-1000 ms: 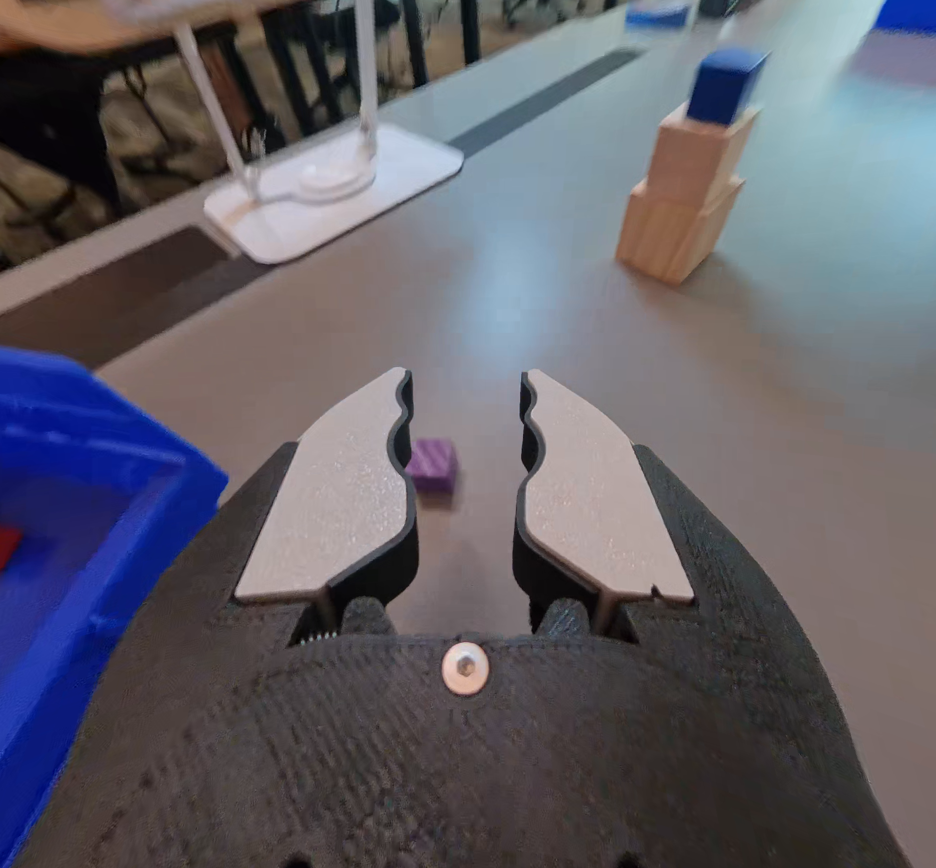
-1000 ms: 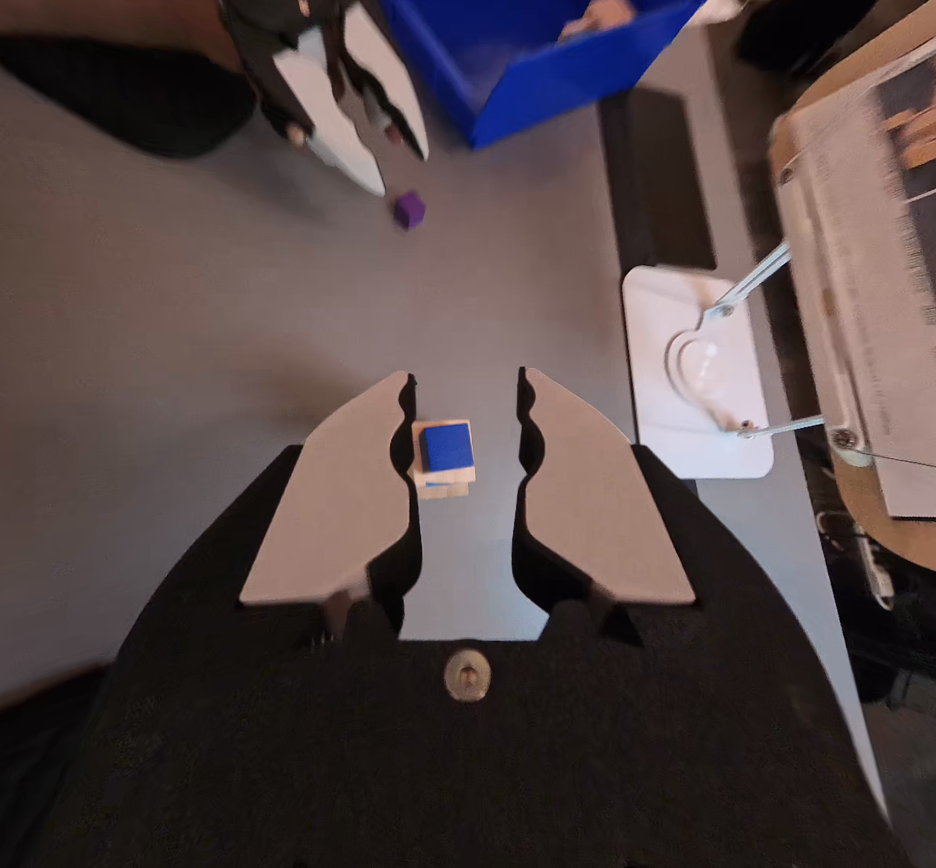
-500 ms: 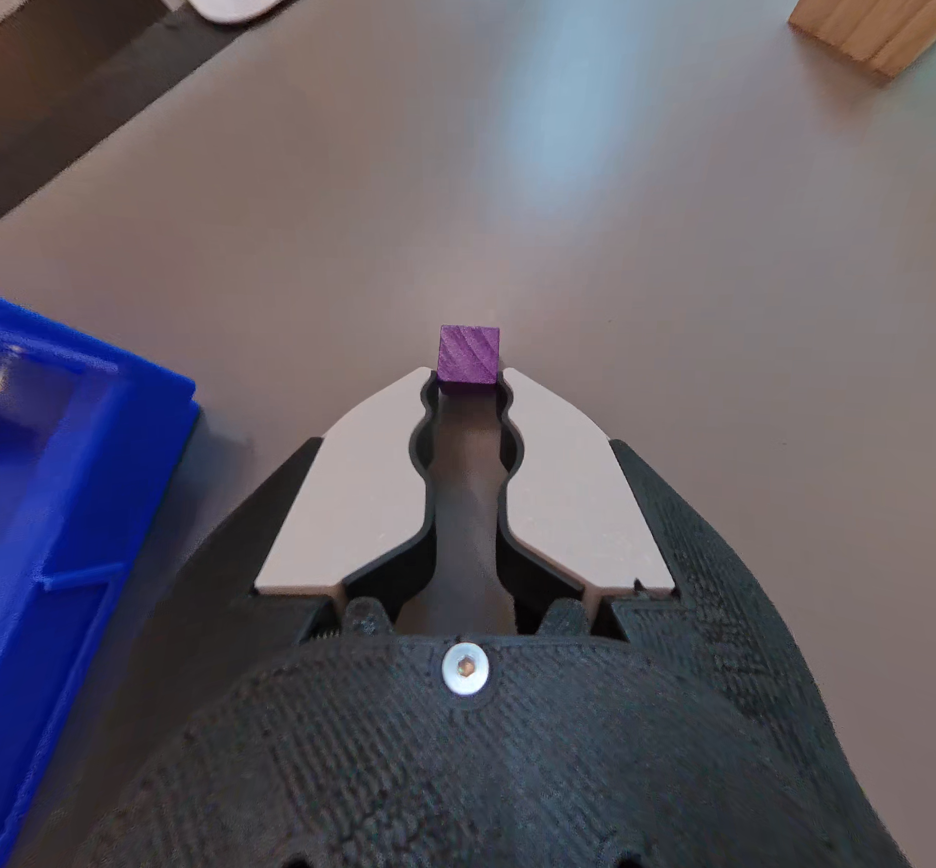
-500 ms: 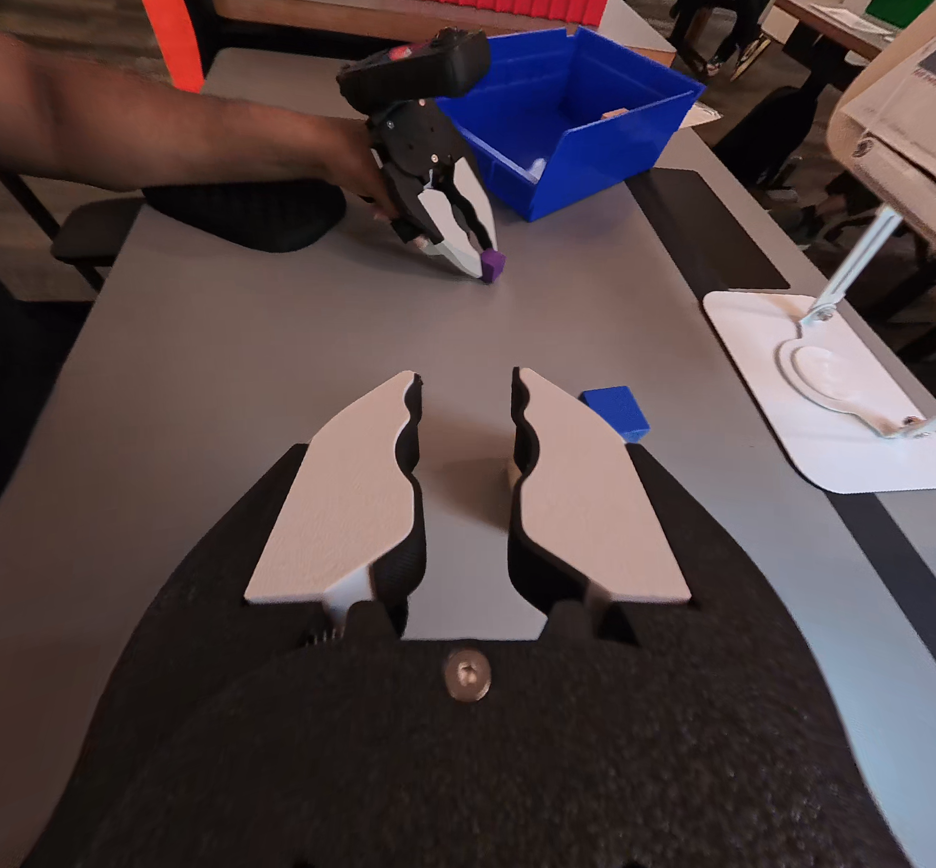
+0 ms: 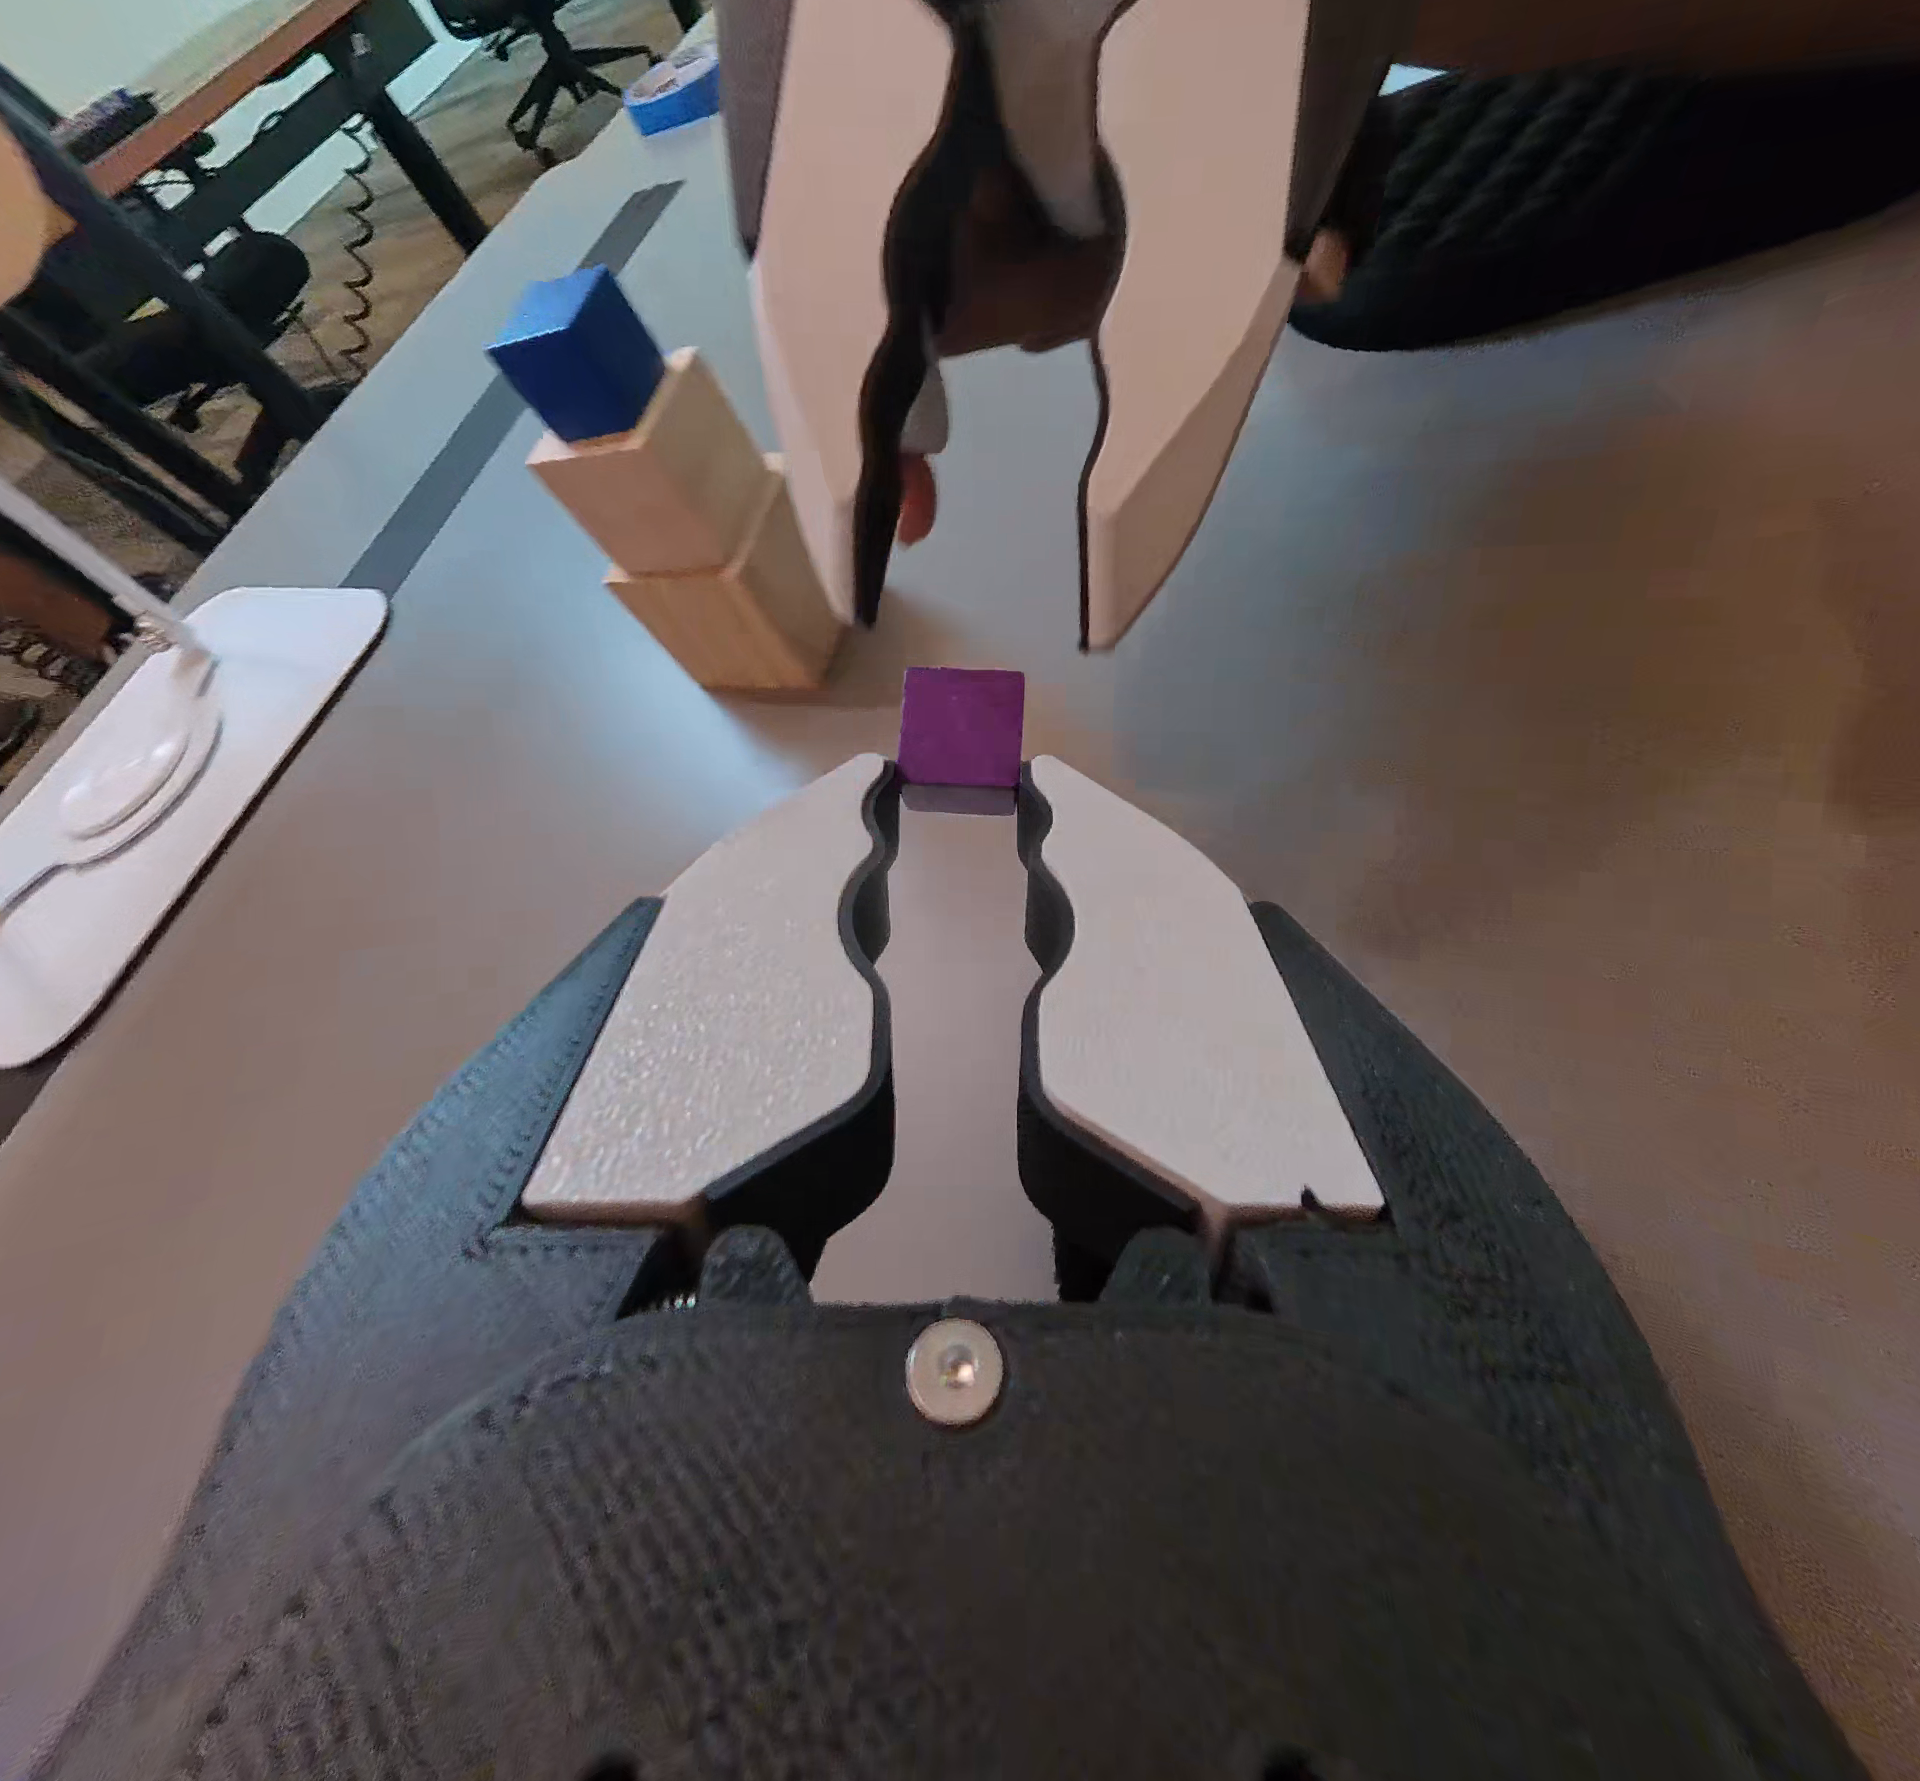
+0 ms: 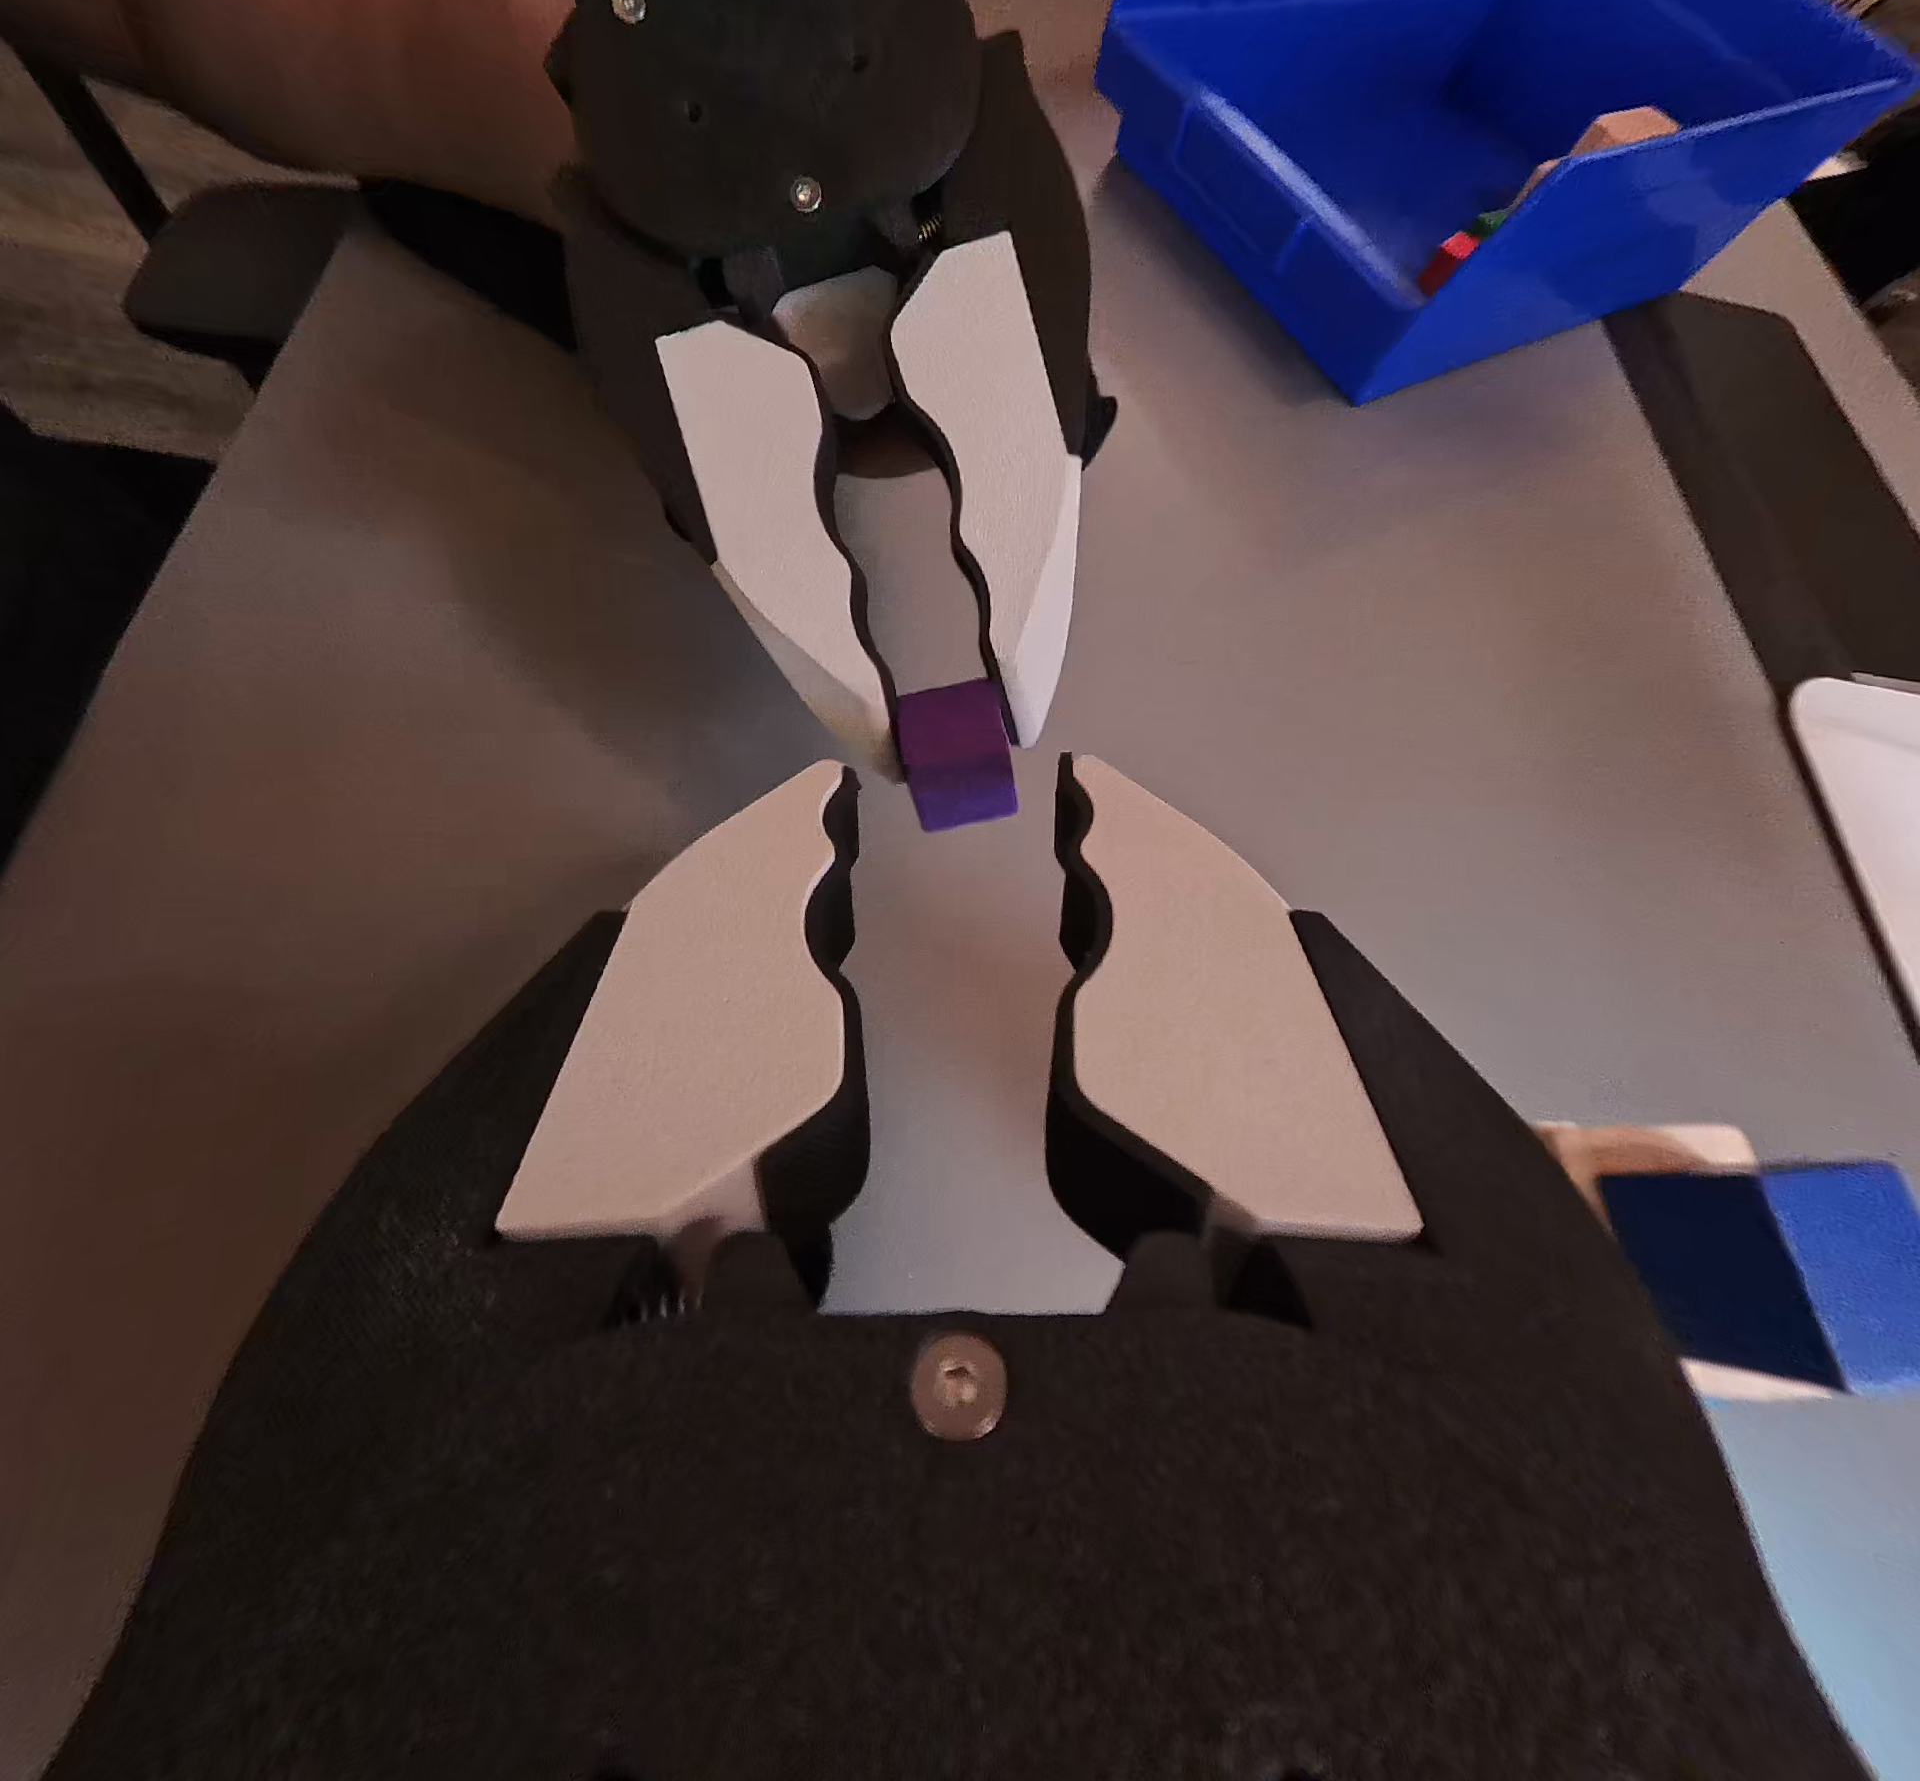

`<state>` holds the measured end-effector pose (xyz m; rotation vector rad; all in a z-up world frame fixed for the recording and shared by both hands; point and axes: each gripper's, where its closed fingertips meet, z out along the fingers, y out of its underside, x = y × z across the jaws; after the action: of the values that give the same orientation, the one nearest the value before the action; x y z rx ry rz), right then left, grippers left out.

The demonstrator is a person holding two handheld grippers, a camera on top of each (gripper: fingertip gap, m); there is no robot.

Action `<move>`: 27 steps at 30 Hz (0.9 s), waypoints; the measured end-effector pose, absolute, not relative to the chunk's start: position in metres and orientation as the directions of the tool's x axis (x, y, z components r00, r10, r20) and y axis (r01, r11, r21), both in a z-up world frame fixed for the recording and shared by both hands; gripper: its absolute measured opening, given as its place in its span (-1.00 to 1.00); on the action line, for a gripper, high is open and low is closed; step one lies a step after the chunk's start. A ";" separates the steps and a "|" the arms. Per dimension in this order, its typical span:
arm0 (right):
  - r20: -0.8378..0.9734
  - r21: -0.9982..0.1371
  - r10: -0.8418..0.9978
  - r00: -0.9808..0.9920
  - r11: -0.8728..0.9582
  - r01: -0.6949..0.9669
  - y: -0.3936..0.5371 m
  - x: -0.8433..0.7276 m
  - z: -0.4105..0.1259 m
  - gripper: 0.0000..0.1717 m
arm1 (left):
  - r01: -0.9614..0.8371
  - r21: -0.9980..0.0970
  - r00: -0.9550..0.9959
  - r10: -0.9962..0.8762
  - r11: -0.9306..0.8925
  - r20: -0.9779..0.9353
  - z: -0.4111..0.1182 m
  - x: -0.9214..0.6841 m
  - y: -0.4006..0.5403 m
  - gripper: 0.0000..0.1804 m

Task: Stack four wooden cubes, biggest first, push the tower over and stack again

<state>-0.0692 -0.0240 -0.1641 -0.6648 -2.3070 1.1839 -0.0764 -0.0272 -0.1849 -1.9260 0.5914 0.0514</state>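
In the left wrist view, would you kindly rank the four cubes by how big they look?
Largest to smallest:
1. bottom wooden cube
2. middle wooden cube
3. blue cube
4. purple cube, held in the left gripper; it sits nearer the camera yet looks smallest, so this ranking seems safe.

Four cubes show: one purple cube [image 5: 960, 726], one blue cube [image 5: 578, 349] and two plain wooden cubes [image 5: 665, 474] [image 5: 732, 625]. There are two tools, left tool [image 5: 958, 775] and right tool [image 6: 957, 781], one blue bin [image 6: 1455, 100], one white stand base [image 5: 156, 796] and one bench [image 5: 1455, 692].
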 end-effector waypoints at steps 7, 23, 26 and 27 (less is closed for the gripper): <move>0.211 -0.774 0.557 -0.803 0.598 0.211 -0.031 -0.065 -0.188 -0.70 | -0.437 -0.842 0.859 -0.425 -0.317 -0.286 -0.198 -0.061 -0.027 -0.76; 0.192 -0.838 0.611 -0.768 0.510 0.196 0.035 -0.075 -0.103 -0.75 | -0.252 -0.930 0.923 -0.356 -0.269 -0.148 -0.178 -0.088 -0.027 -0.74; 0.165 -0.852 0.634 -0.756 0.478 0.215 0.063 -0.090 -0.086 -0.75 | -0.196 -0.952 0.925 -0.367 -0.235 -0.100 -0.171 -0.094 -0.031 -0.73; 0.148 -0.857 0.639 -0.755 0.464 0.224 0.071 -0.094 -0.084 -0.75 | -0.180 -0.958 0.928 -0.362 -0.223 -0.090 -0.168 -0.097 -0.032 -0.72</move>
<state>-0.0944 0.0713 -0.0840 -0.7203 -2.2633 1.2271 -0.0967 -0.0321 -0.1683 -1.8058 0.4038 -0.1758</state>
